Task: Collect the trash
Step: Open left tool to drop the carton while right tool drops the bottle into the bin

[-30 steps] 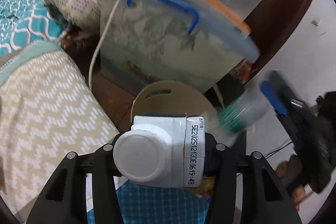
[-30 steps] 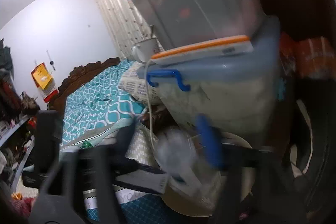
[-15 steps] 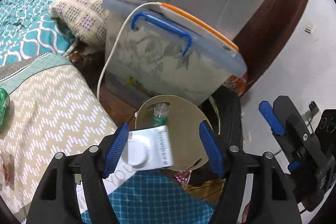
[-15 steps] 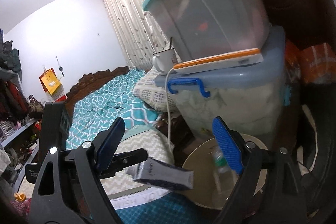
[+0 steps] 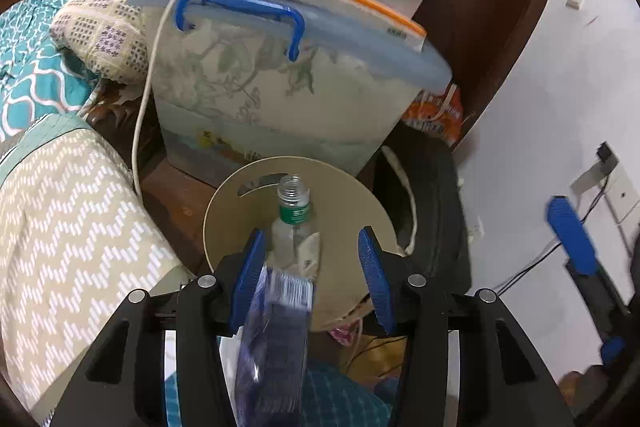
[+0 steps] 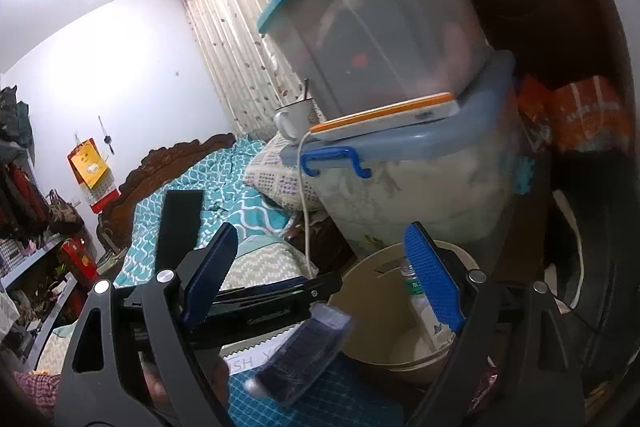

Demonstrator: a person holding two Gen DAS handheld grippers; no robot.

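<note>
Carton [image 5: 276,331], dark and blurred, sits between the left gripper [image 5: 314,277] jaws, which are closing; it leans on the left pad, apart from the right one, seemingly not pinched, just short of the bin [image 5: 344,195]. Best carry it over the rim before letting go, so it lands beside the bottle [image 5: 294,217]. Right gripper [image 6: 324,275] gapes, holding nothing, further off

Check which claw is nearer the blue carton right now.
Left. The blue carton lies blurred between the left claw's closing pads, against the left one. The right claw stands open off to the side, nothing between its pads, carton low in its view.
</note>
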